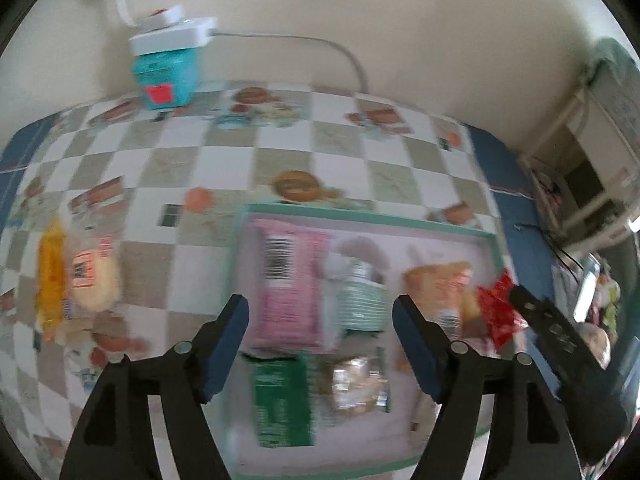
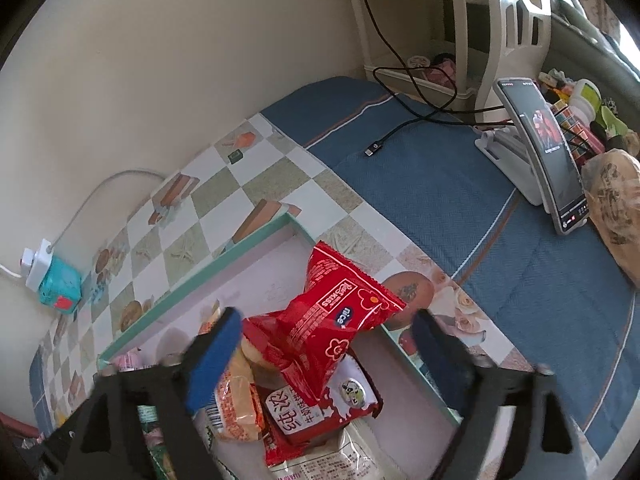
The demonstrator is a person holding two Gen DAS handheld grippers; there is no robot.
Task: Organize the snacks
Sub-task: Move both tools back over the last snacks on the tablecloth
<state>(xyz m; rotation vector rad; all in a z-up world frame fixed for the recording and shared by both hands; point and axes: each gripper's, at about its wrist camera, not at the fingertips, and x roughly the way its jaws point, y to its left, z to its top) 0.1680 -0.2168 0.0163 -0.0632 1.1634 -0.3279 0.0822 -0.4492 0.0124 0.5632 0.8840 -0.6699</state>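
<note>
A shallow tray with a teal rim [image 1: 360, 214] [image 2: 192, 280] and pale pink floor lies on the checked tablecloth. It holds a pink packet [image 1: 290, 284], a green packet [image 1: 280, 396], a striped packet [image 1: 362, 300], a clear packet [image 1: 356, 384] and an orange packet [image 1: 440, 284]. My left gripper [image 1: 320, 304] hangs open above them, empty. My right gripper [image 2: 326, 316] is open over the tray's right end. A red snack packet [image 2: 328, 316] [image 1: 496, 308] leans on the pile between its jaws, with neither pad pressing on it. A yellow packet [image 1: 50, 276] and a pale bread packet [image 1: 94, 276] lie on the table left of the tray.
A teal box with a white plug and cord [image 1: 166, 76] stands by the wall. On the blue cloth right of the tray are a phone on a stand [image 2: 548, 152], a black cable [image 2: 400, 128] and a brown patterned bag [image 2: 616, 208]. A white shelf [image 2: 460, 40] stands behind.
</note>
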